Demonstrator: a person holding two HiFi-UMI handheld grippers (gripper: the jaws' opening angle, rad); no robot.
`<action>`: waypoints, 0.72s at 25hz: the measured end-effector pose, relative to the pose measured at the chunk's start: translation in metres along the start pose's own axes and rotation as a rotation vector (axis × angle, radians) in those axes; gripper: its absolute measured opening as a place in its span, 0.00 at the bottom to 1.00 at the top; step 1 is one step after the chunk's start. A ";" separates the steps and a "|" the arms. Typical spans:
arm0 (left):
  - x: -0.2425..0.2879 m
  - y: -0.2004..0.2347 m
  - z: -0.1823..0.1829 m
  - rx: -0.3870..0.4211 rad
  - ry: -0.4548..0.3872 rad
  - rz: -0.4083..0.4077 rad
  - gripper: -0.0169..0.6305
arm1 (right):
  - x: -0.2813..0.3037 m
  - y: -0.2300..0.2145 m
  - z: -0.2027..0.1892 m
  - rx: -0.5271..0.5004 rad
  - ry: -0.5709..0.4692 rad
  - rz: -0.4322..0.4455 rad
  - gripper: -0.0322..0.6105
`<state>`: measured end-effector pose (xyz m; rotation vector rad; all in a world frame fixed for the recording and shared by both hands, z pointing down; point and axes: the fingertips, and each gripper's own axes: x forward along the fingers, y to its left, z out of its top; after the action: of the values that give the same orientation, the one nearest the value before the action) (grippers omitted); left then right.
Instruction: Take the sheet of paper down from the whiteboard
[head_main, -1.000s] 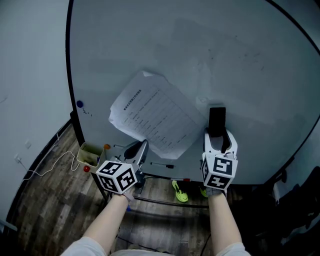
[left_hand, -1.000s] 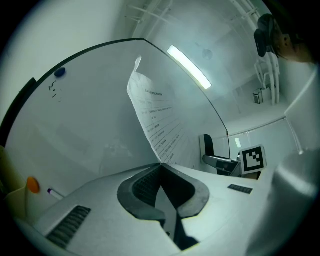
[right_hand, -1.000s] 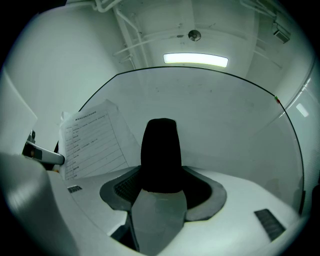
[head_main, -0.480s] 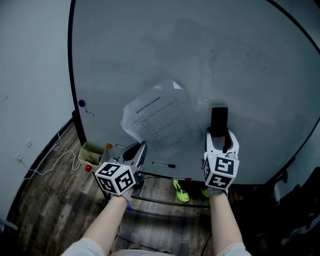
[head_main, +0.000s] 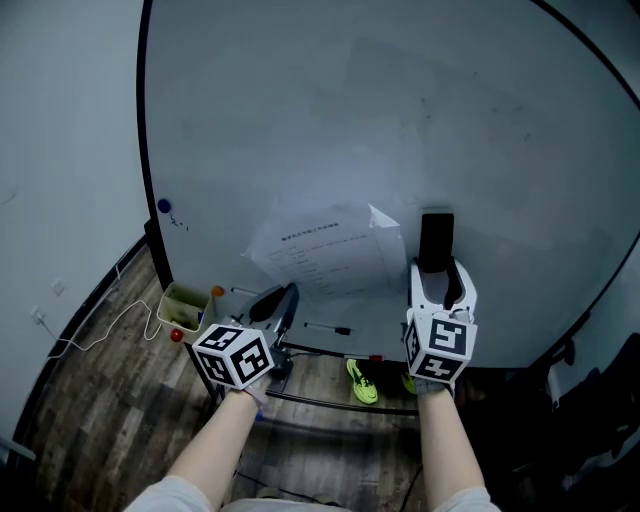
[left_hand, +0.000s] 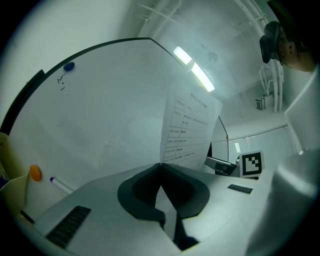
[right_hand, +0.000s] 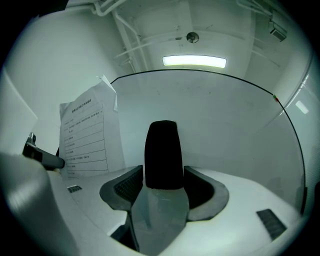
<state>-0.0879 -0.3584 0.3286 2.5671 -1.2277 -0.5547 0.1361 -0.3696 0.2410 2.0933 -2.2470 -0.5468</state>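
The printed sheet of paper (head_main: 325, 250) stands off the whiteboard (head_main: 400, 120), curled, with one top corner folded over. Its lower edge runs down into my left gripper (head_main: 283, 305), which is shut on it. In the left gripper view the paper (left_hand: 192, 130) rises straight out of the closed seam of my left gripper (left_hand: 161, 167). My right gripper (head_main: 436, 262) is to the right of the sheet and apart from it, close to the board. Its black finger (right_hand: 161, 150) stands lifted with nothing in it, and the paper (right_hand: 87, 135) shows at its left.
The board's ledge holds a small pale box (head_main: 180, 305), an orange cap (head_main: 213, 293) and a marker (head_main: 325, 329). A blue magnet (head_main: 163, 206) sits at the board's left edge. Below are a wooden floor, a white cable (head_main: 100, 330) and green shoes (head_main: 360, 385).
The sheet lay flat and slanted on the board; it has peeled off, swung right and now stands curled above the left gripper. Both grippers shifted slightly.
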 end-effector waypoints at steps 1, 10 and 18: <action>-0.001 -0.001 -0.001 -0.004 0.001 -0.001 0.05 | -0.002 0.000 0.000 -0.002 -0.001 -0.001 0.44; -0.003 -0.009 -0.003 -0.032 0.010 -0.007 0.05 | -0.019 0.002 -0.014 0.010 0.024 0.004 0.44; -0.004 -0.022 -0.006 -0.041 0.022 -0.024 0.05 | -0.034 0.005 -0.026 0.041 0.045 0.021 0.44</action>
<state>-0.0722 -0.3414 0.3263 2.5503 -1.1671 -0.5499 0.1411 -0.3431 0.2742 2.0756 -2.2720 -0.4517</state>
